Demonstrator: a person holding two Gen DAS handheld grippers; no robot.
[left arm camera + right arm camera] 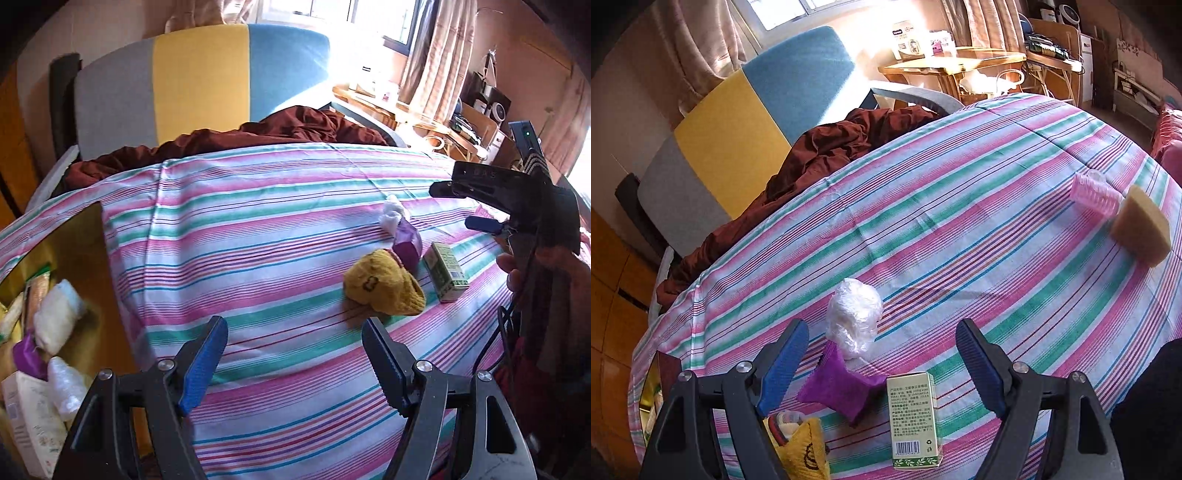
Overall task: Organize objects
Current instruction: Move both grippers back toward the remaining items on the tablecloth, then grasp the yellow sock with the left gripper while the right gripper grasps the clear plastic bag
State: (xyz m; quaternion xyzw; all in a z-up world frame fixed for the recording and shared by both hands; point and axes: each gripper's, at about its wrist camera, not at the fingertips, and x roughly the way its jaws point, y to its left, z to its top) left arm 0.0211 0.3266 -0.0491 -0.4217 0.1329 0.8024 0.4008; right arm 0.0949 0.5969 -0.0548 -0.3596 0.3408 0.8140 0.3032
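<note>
Several small things lie on the striped bedspread point(280, 229). In the left wrist view these are a yellow knitted sock point(384, 286), a purple pouch point(408, 245), a white plastic bundle point(393, 214) and a green-and-white box point(445, 273). My left gripper point(295, 354) hovers open just short of the sock, holding nothing. My right gripper point(456, 206) hangs open above the box, with a hand point(546, 273) holding it. In the right wrist view my right gripper point(882, 365) stands open over the box point(914, 417) and pouch point(838, 391), its pads touching neither. The bundle point(855, 317) and sock point(801, 443) lie close by.
A yellow container point(92, 258) holding several packets sits at the bed's left edge. A pink hair roller point(1095, 197) and a tan sponge point(1141, 230) lie far right. A dark red blanket point(236, 140) is bunched at the headboard point(199, 81). Wooden tables point(953, 62) stand beyond.
</note>
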